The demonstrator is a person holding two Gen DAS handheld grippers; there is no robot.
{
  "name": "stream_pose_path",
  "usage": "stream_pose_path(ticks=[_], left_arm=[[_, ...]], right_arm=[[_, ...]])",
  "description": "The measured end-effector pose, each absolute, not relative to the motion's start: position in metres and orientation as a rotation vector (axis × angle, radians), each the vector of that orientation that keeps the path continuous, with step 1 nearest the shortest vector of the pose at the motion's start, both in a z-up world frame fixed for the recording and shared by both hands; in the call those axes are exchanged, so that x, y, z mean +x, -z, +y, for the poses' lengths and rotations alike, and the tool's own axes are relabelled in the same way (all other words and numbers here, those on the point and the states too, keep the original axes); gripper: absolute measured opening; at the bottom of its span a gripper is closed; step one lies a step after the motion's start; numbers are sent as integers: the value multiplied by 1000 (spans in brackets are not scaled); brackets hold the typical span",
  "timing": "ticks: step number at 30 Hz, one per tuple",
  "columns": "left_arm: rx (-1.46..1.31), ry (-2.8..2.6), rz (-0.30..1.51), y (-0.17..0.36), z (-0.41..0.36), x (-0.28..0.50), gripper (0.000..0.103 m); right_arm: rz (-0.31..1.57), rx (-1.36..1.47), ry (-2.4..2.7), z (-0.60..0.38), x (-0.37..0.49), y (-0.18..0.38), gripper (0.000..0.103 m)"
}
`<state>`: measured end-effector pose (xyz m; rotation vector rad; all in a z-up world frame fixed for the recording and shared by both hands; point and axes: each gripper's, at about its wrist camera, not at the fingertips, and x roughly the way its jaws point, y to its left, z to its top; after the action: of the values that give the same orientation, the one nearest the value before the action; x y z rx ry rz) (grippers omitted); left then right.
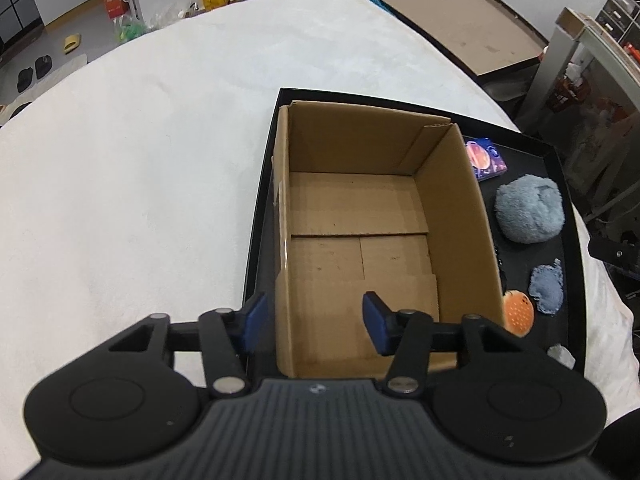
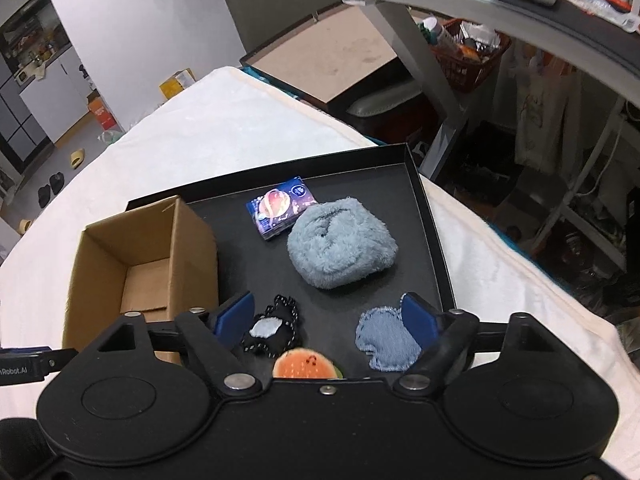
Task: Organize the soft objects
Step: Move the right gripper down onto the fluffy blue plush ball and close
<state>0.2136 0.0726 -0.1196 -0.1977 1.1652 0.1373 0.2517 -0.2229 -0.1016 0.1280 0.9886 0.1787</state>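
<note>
An open, empty cardboard box (image 1: pixel 452 184) stands in a black tray (image 1: pixel 516 264). My left gripper (image 1: pixel 316 320) is open and straddles the box's near left wall, one blue pad outside and one inside, with neither pressing on it. To the right of the box lie a fluffy blue ball (image 2: pixel 340 246), a denim patch (image 2: pixel 386 340), a watermelon plush (image 2: pixel 306 364), a black dotted-edge piece (image 2: pixel 272 332) and a printed tissue pack (image 2: pixel 280 208). My right gripper (image 2: pixel 326 316) hangs open just above the black piece and the watermelon plush. Its right pad is next to the denim patch.
The tray rests on a table under a white fleecy cloth (image 1: pixel 140 180). A metal desk frame (image 2: pixel 420 60) with clutter beneath stands close on the right. A brown board (image 1: pixel 460 24) lies beyond the table's far edge. Boxes and slippers are on the floor.
</note>
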Motion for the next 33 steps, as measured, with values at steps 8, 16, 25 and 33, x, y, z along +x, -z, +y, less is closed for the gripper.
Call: stream_pose_path(ticks=[8,16,25,33], left_arm=[[-184,-163,1202,136,74,231,40],[-200,-190,1238,149,82,241,25],[-219,-211,1249,155,91,244,14],[-229,-203,1241,156,97,242,10]], right_arm=[[1001,146,-153,-227,284,123,74],[1044,122,-168,-218,313,148,85],[1083,-4,-158,-190,331,171,100],[1090,-74,-134,-185,336,182,73]])
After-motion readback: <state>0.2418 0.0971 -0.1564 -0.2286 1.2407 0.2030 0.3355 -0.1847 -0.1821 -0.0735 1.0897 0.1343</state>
